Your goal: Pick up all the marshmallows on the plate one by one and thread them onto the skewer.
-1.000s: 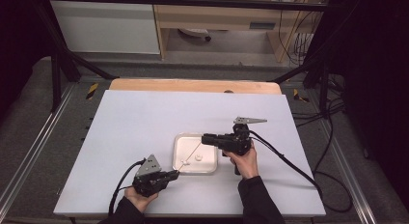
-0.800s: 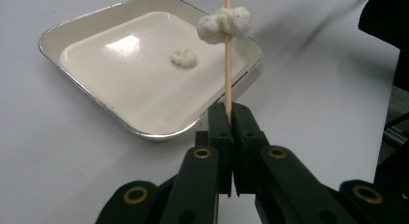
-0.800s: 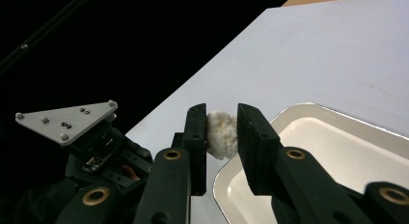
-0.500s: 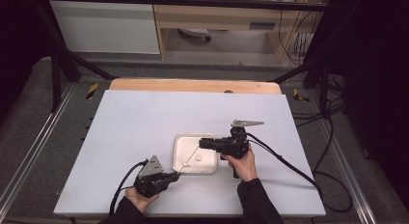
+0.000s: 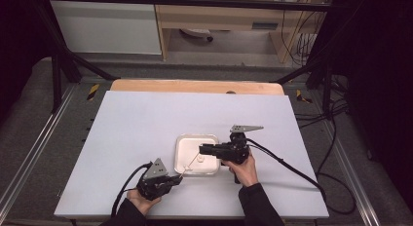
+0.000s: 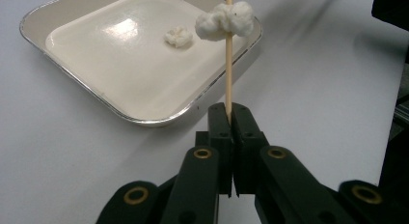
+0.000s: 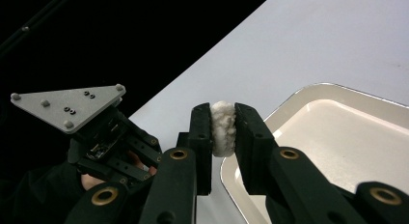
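Note:
My left gripper (image 6: 229,113) is shut on a thin wooden skewer (image 6: 228,69) that points up over the tray's edge. A white fluffy lump (image 6: 224,20) is threaded on the skewer. A second small white lump (image 6: 178,36) lies inside the shallow cream tray (image 6: 72,26). My right gripper (image 7: 223,122) is shut on another white lump (image 7: 223,130), held above the tray's (image 7: 337,137) near corner. In the high view the left gripper (image 5: 178,177) sits at the tray's (image 5: 181,142) front left and the right gripper (image 5: 203,149) reaches in from the right, close to the skewer's (image 5: 192,163) far end.
The tray rests mid-table on a white board (image 5: 146,119) with a wooden strip (image 5: 195,85) along its far edge. Black cables (image 5: 292,170) trail from both grippers. The left gripper's grey plate (image 7: 67,105) appears in the right gripper view.
The right gripper has come down and slightly toward the person, bringing its white lump nearer the skewer's tip. The left gripper has hardly moved.

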